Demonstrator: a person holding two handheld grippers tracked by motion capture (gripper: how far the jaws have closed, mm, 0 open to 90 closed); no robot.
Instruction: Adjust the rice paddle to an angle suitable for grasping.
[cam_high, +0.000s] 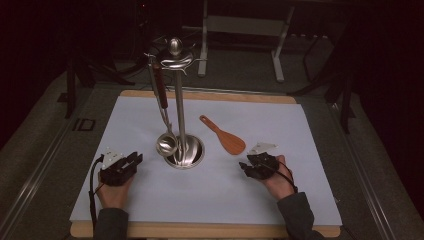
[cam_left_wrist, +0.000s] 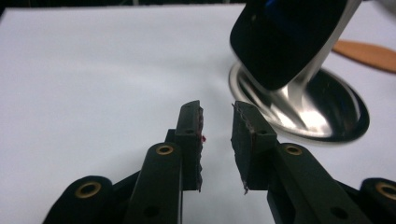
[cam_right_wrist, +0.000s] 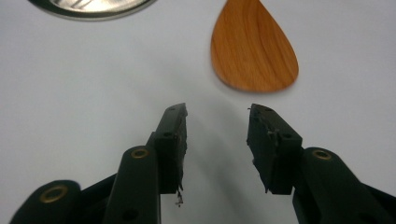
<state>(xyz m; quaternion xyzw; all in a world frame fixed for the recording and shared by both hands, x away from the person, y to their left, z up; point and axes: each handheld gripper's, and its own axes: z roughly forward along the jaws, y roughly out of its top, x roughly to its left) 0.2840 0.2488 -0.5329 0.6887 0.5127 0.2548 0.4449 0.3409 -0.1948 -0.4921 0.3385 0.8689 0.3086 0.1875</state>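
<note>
A steel utensil stand (cam_high: 179, 100) rises from a round base (cam_high: 192, 154) on the white mat (cam_high: 240, 200). A ladle (cam_high: 166, 145) hangs from the stand's top, its bowl low beside the base. A wooden spatula (cam_high: 223, 135) lies flat to the right of the stand. My left gripper (cam_high: 135, 160) rests on the mat left of the base, open and holding nothing. In the left gripper view its jaws (cam_left_wrist: 217, 126) point just left of the ladle bowl (cam_left_wrist: 285, 42) and the base (cam_left_wrist: 327, 112). My right gripper (cam_high: 243, 167) is open and holding nothing, its jaws (cam_right_wrist: 217, 121) a little short of the spatula blade (cam_right_wrist: 254, 46).
The mat covers a wooden board (cam_high: 210, 95) whose edge shows at the front and back. Behind the table stand grey frame legs (cam_high: 278, 45) on a dark floor. Bare mat lies in front of the stand between my two hands.
</note>
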